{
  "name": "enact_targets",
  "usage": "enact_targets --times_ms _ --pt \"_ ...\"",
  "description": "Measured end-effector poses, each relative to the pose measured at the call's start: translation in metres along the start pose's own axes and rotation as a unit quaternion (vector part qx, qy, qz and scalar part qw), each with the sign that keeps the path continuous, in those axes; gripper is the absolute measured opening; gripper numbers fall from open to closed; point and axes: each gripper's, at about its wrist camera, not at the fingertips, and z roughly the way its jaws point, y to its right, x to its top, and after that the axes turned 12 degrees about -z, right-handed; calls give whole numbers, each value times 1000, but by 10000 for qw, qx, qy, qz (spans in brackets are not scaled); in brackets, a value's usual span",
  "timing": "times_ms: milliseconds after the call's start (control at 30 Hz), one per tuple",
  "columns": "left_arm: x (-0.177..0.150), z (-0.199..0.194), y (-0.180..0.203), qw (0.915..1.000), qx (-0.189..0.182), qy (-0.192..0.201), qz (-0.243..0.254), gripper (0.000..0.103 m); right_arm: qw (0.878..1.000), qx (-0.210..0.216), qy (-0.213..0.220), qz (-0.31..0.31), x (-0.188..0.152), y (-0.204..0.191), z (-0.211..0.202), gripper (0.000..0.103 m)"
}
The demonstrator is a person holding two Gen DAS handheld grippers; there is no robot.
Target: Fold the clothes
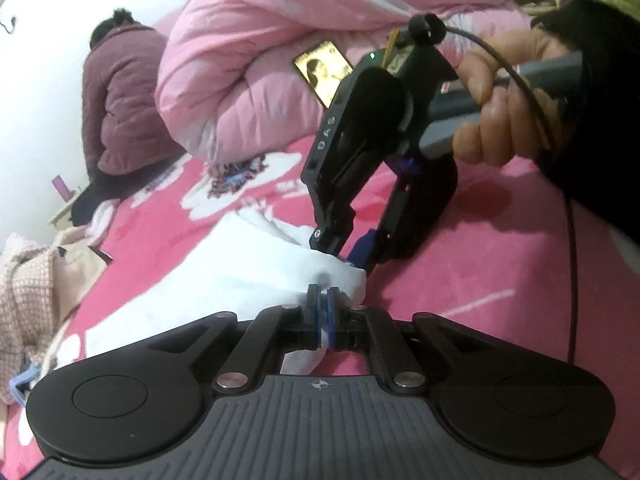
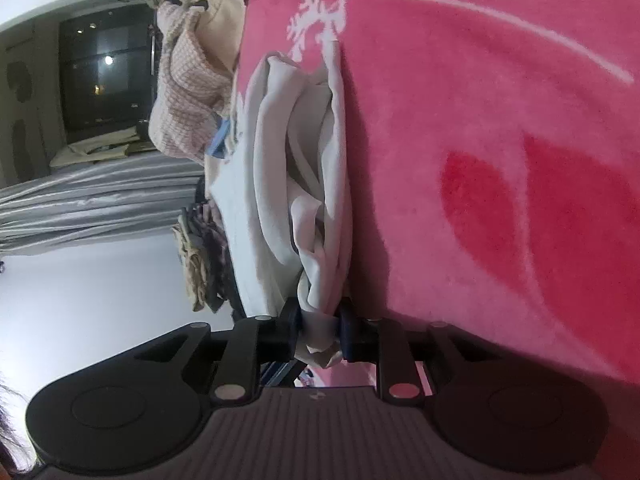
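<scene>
Surface: a bed covered by a bright pink plush blanket with large white flower prints (image 1: 460, 240); no tabletop in view.
Far side of bed: a bulky pale pink quilted duvet (image 1: 256, 60) lies heaped, with a small gold-framed portrait photo (image 1: 324, 72) against it.
Room, left wrist view: white wall at far left; a person in a mauve padded jacket (image 1: 120, 96) sits at the far left edge of the bed, back turned.
Room, right wrist view: the picture is rolled on its side; grey satin curtains (image 2: 100, 200) and a dark window (image 2: 104, 68) show at the left.
Other clothes: a pink-and-white checked garment (image 1: 28, 288) lies crumpled at the left edge of the bed, well apart from both grippers.
Task item: a white cotton garment (image 1: 224, 268) lies rumpled on the blanket, near the middle, spreading to the left.
Left gripper (image 1: 322, 300): fingers (image 1: 333, 308) closed to a narrow slit, pinching a thin edge of the white garment; cloth hangs below them.
Right gripper (image 2: 320, 326): fingers (image 2: 348, 320) part open, a thick bunched wad of the white garment pressed between the pads.
Right hand (image 1: 504, 96): wrapped round the grey handle, black sleeve at the wrist.
Relation: the two grippers meet at the same near-right corner of the garment, just beside each other.
</scene>
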Motion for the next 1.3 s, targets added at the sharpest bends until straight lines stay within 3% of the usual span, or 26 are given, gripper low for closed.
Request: enact_targets --times_ms 67,167,233,400,567,633,700,800,933,1067,1233,1300 --pt "-1 5 3 10000 2 -39 53 4 9998 122 -34 154 0 2 -2 35" --pt "-3 10 6 9998 22 -60 166 4 9999 14 -33 102 -1 -2 -8 42" --pt "-3 10 5 9999 10 -67 126 4 10000 -64 -22 45 -2 -6 -14 52" --pt "-4 8 5 10000 -9 -64 63 5 9985 -206 368 -349 -1 -22 -37 53" --pt "-3 4 7 10000 12 -23 54 5 9895 -865 930 -684 5 -32 -49 42" --pt "-3 3 7 10000 -3 -7 30 5 9836 -1224 1045 -815 7 -37 -47 30" --pt "-3 1 8 10000 -5 14 45 5 9774 -1550 1023 -1006 11 -40 -37 23" --pt "-3 0 9 10000 5 40 69 5 9738 -1614 873 -1341 12 -48 -24 15" --pt "-3 1 8 10000 -22 42 23 6 9678 -1628 709 -1786 10 -61 -9 15" --pt "-3 2 8 10000 -21 59 27 6 9751 -1332 724 -1621 13 -58 -7 14" --pt "-2 2 7 10000 -17 75 -7 6 9616 -1831 942 -1813 9 -67 -23 16" --pt "-3 2 8 10000 -18 77 -10 6 9620 -1809 1158 -1688 6 -64 -36 16"
